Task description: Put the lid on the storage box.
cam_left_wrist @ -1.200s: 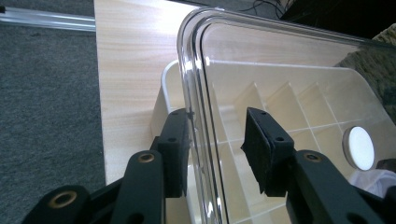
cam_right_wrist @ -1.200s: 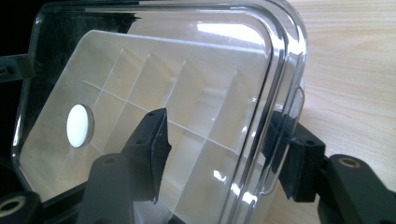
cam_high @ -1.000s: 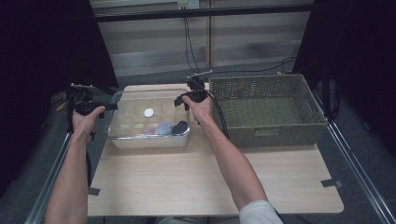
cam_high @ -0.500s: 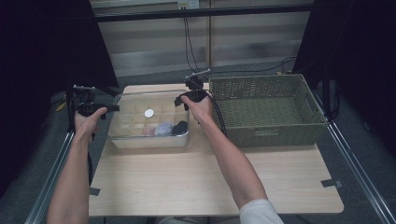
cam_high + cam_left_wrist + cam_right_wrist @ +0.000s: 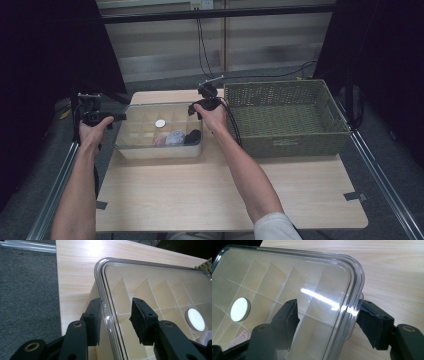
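Note:
A clear plastic box with a see-through lid stands on the table, left of the middle. Its compartments hold a white disc and small pink, grey and black items. My left gripper is at the lid's left rim. Its jaws straddle that rim and have just been closing a little; the inner pad stands apart from it. My right gripper straddles the lid's right rim. Its jaws have just been opening, one seen through the plastic, one outside.
A large green woven basket stands right of the box, close to my right hand. Cables run from the grippers over the table's far edge. The wooden tabletop stretches bare toward the person.

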Demonstrator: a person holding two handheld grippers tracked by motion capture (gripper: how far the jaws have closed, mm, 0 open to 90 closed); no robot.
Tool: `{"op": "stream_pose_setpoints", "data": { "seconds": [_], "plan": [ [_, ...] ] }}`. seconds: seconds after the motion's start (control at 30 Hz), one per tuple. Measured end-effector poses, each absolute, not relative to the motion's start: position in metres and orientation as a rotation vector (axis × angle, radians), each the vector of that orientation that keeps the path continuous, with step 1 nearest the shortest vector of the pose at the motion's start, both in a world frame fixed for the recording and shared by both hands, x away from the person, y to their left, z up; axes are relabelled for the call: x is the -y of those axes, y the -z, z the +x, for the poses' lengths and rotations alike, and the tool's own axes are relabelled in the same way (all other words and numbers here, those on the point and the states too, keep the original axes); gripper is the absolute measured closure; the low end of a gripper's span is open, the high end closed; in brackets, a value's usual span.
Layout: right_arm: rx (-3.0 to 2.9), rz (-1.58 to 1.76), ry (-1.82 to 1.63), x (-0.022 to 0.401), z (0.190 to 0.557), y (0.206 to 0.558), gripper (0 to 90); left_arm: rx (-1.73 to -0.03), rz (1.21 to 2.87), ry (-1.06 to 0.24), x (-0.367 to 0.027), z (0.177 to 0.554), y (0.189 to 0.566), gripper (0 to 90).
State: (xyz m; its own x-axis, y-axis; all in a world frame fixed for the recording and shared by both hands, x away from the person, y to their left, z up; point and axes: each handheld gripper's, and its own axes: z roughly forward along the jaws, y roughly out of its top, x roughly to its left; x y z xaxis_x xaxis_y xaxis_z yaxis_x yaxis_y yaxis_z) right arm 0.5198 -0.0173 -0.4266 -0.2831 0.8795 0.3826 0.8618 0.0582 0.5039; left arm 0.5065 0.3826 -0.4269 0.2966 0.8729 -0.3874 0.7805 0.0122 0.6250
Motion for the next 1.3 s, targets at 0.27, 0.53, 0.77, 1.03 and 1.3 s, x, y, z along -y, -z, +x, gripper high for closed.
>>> {"op": "stream_pose_setpoints", "data": {
  "seconds": [0.27, 0.53, 0.77, 1.03, 1.3],
  "plan": [
    [-2.258, 1.886, -1.046, 0.017, 0.518, 0.427, 32.8, -1.506, 1.784, -0.166, -0.386, 0.500, 0.426, 54.6],
    [-2.222, 1.867, -1.038, 0.021, 0.513, 0.416, 27.6, -1.504, 1.768, -0.163, -0.389, 0.489, 0.422, 41.0],
    [-2.215, 1.856, -1.120, 0.030, 0.508, 0.407, 27.1, -1.486, 1.776, -0.196, -0.387, 0.481, 0.408, 35.6],
    [-2.240, 1.749, -1.250, 0.041, 0.493, 0.403, 24.9, -1.446, 1.775, -0.199, -0.384, 0.465, 0.405, 31.9],
    [-2.260, 1.639, -1.314, 0.052, 0.476, 0.397, 24.5, -1.414, 1.797, -0.247, -0.381, 0.445, 0.400, 31.7]
  ]
}}
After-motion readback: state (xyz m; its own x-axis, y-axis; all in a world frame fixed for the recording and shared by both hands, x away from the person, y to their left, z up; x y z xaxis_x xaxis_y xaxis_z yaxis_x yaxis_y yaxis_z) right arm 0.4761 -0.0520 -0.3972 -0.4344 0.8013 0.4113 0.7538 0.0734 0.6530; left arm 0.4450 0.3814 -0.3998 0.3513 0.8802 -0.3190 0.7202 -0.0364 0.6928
